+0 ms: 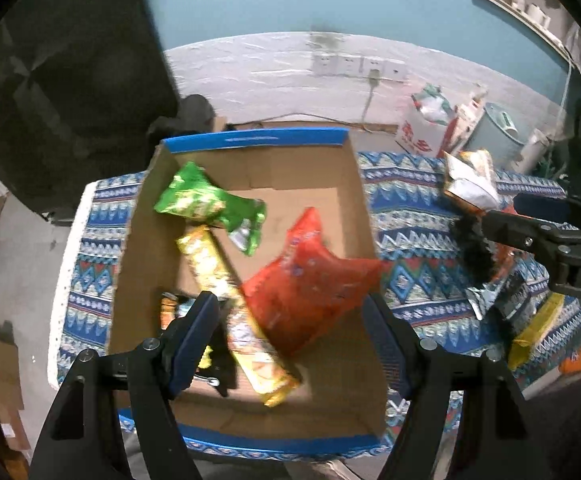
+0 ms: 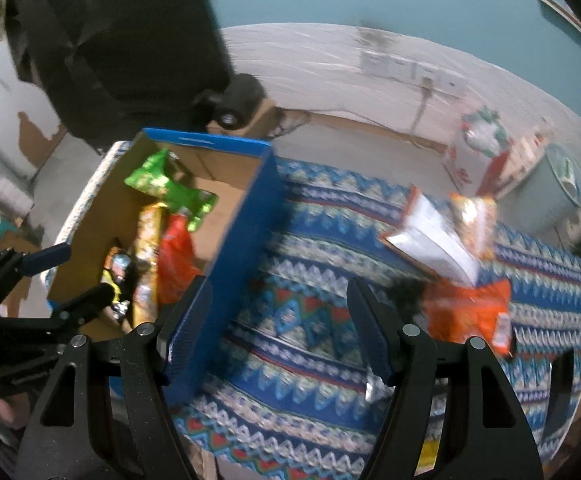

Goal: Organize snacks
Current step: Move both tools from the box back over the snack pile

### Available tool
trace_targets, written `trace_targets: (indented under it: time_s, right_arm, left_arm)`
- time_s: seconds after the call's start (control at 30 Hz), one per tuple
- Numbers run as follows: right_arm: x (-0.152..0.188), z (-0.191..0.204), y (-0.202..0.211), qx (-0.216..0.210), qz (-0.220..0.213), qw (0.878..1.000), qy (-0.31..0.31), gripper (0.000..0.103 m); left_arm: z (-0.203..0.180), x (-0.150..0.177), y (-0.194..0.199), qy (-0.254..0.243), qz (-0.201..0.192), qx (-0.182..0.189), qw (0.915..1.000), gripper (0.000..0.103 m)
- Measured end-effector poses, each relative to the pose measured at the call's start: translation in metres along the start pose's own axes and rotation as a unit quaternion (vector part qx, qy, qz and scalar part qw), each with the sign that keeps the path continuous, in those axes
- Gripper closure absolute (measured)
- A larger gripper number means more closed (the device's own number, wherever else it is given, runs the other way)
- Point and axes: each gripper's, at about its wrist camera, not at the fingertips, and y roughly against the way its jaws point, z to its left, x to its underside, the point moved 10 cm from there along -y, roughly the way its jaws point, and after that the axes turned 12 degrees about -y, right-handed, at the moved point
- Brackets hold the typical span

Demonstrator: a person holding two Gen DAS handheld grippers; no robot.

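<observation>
While both sets of fingers gape empty, nearer to the right gripper: orange packet, lower right of frame, beyond the cardboard box on the desk.

Container: open brown cardboard box with blue rim, standing on a table covered by a blue patterned cloth.
Contents: green crinkled snack bag toward the far left; long yellow snack packet lying diagonally; red-orange plastic snack bag partly over it; small dark packets at the near left, blurred.
Left gripper: jaws apart above the box's near side, nothing between them.
Right gripper: enters from the right edge over the cloth; state unclear.
Outside box: white-and-orange packets on the cloth.
</observation>
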Motion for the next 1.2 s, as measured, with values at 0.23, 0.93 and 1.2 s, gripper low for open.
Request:
trace_targets:
  time_s: [0.23,0.93,1.2]
  right_arm:
    - [0.016,-0.055,0.012,0.024,0.009,0.999,-0.04,0.034]
    - [0.105,-0.201,0.017,0.127,0.05,0.978,-0.156,0.034]
    - [0.137,-0.239,0.006,0.138,0.077,0.962,-0.222,0.034]
  left_arm:
    - [-0.042,-0.009,-0.002,-0.035,0.003,0.007,0.9993,0.027]
    - [-0.179,0.003,-0.035,-0.134,0.041,0.071,0.9877,0.027]
    - [-0.201,0.009,-0.051,-0.156,0.047,0.078,0.9836,0.027]
